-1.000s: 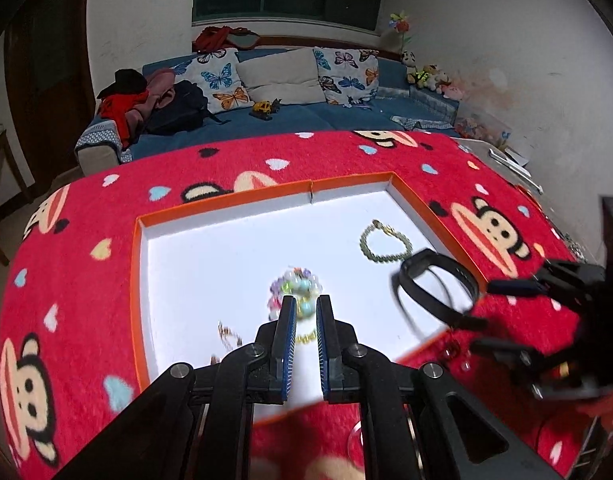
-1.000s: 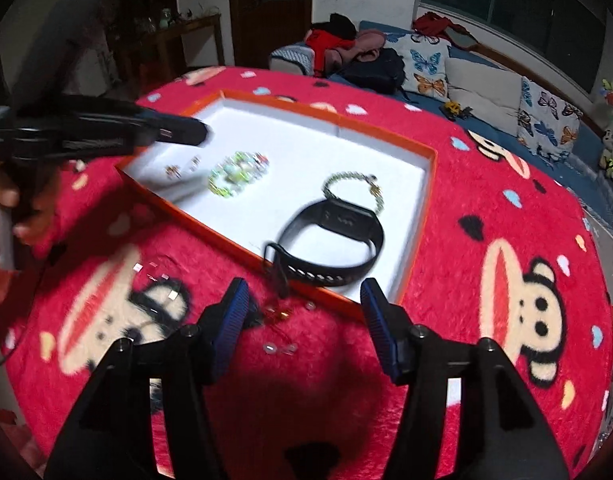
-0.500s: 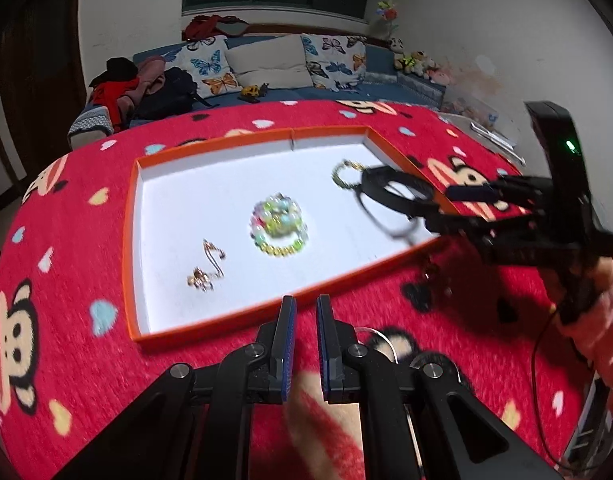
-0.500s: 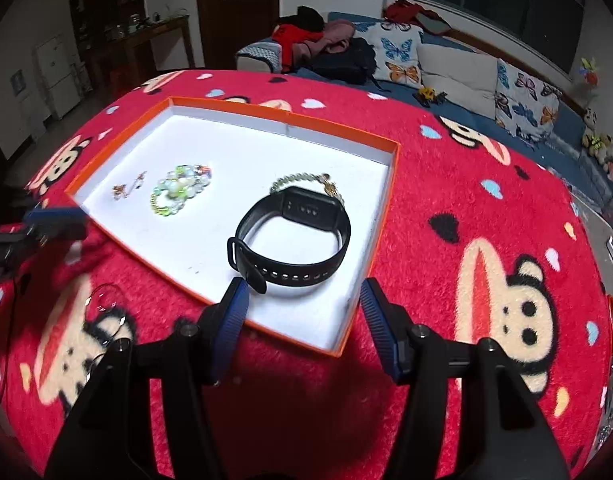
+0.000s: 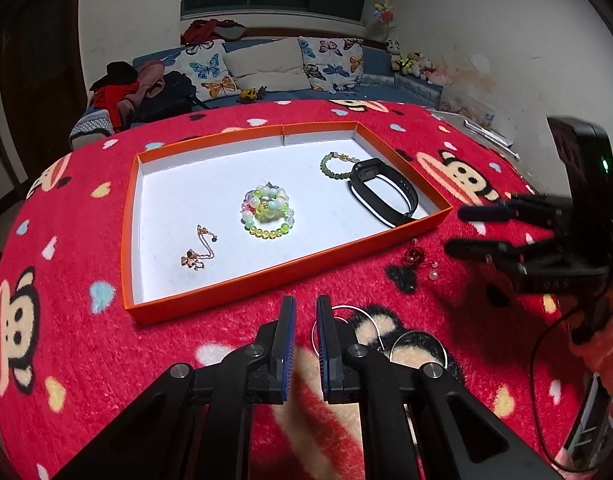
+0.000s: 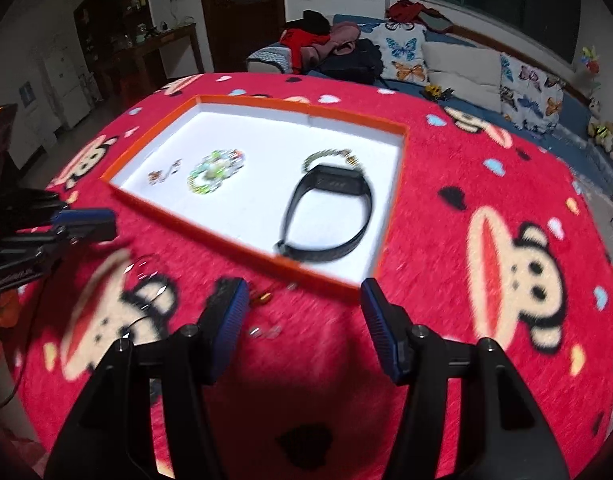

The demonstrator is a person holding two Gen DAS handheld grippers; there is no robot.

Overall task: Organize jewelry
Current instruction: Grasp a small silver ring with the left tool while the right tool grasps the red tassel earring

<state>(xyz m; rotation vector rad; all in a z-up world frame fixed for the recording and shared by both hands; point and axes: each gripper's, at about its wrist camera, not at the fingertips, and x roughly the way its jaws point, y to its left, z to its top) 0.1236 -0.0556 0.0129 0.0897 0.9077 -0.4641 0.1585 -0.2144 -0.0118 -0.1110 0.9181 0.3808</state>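
An orange-walled white tray (image 5: pixel 290 270) (image 6: pixel 242 236) on the red blanket holds a black wristband (image 5: pixel 384 196) (image 6: pixel 326 216), a green bead bracelet (image 5: pixel 334 164) (image 6: pixel 330 156), a coloured bead bracelet (image 5: pixel 268 210) (image 6: pixel 214 170) and a gold necklace (image 5: pixel 198 250) (image 6: pixel 164 172). Outside the tray lie a red earring (image 5: pixel 414 256) (image 6: pixel 262 298) and thin hoop earrings (image 5: pixel 416 346) (image 6: pixel 146 276). My left gripper (image 5: pixel 305 316) (image 6: pixel 82 226) is nearly shut and empty, just before the tray's near wall. My right gripper (image 6: pixel 304 304) (image 5: pixel 466 230) is open and empty near the red earring.
The red monkey-print blanket (image 5: pixel 86 340) covers the whole surface. A blue sofa with butterfly cushions (image 5: pixel 282 64) and clothes stands behind. A white wall (image 5: pixel 486 40) is on the right.
The right gripper has let go of the black wristband, which now lies in the tray, and has drawn back. The left gripper has pulled back from over the tray to the blanket.
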